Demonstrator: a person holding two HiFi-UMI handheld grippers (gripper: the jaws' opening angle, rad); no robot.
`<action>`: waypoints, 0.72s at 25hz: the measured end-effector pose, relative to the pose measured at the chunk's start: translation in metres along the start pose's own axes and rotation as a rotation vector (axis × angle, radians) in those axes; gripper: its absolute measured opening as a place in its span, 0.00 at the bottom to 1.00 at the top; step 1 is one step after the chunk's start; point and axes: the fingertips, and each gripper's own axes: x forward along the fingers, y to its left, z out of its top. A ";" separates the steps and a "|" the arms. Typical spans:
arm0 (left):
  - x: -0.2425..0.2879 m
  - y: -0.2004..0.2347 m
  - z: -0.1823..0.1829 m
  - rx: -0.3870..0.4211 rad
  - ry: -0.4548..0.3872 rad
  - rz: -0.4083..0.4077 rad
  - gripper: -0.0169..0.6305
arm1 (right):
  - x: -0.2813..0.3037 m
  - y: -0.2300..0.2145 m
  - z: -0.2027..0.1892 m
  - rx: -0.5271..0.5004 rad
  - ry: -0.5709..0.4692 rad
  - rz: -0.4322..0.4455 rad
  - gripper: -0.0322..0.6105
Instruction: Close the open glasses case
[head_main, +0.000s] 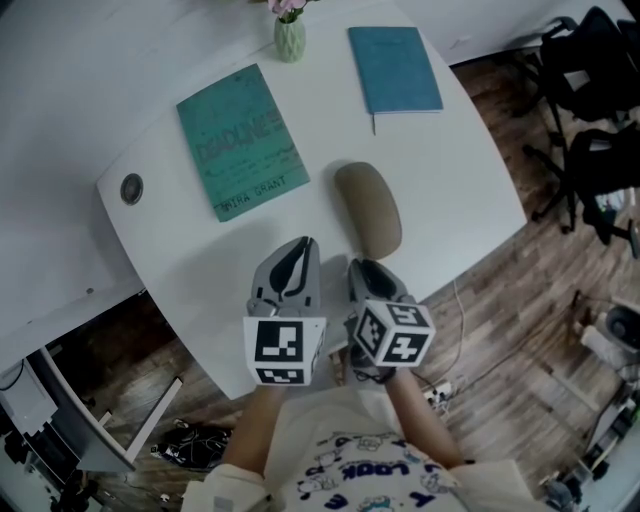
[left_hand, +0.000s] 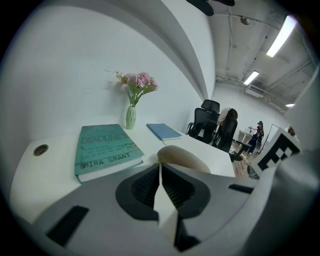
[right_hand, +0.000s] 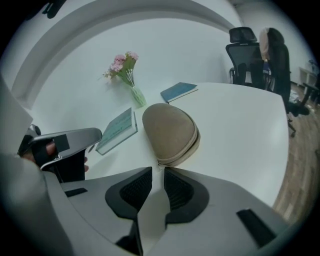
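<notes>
Tan and rounded, the glasses case (right_hand: 169, 132) lies on the white table (head_main: 470, 190), apparently already closed, so the right gripper (right_hand: 159, 174) just before it has jaws slightly apart on nothing, and the left gripper (left_hand: 160, 170) alongside is pinched together, empty.

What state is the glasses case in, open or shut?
Shut: the glasses case has both halves meeting along the seam, no gap showing.

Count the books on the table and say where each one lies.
2. The green book lies toward the table's left, the blue book at the far right, with the vase between them at the back. None looks hidden.
</notes>
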 end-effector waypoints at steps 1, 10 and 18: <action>0.000 0.001 0.000 -0.001 0.001 -0.001 0.03 | 0.001 -0.001 0.001 0.018 -0.002 -0.013 0.14; 0.000 -0.001 -0.004 -0.024 0.015 -0.021 0.03 | 0.002 -0.008 0.004 0.172 -0.042 -0.142 0.13; 0.010 -0.014 -0.006 -0.026 0.027 -0.094 0.03 | -0.002 -0.014 0.006 0.142 -0.052 -0.106 0.06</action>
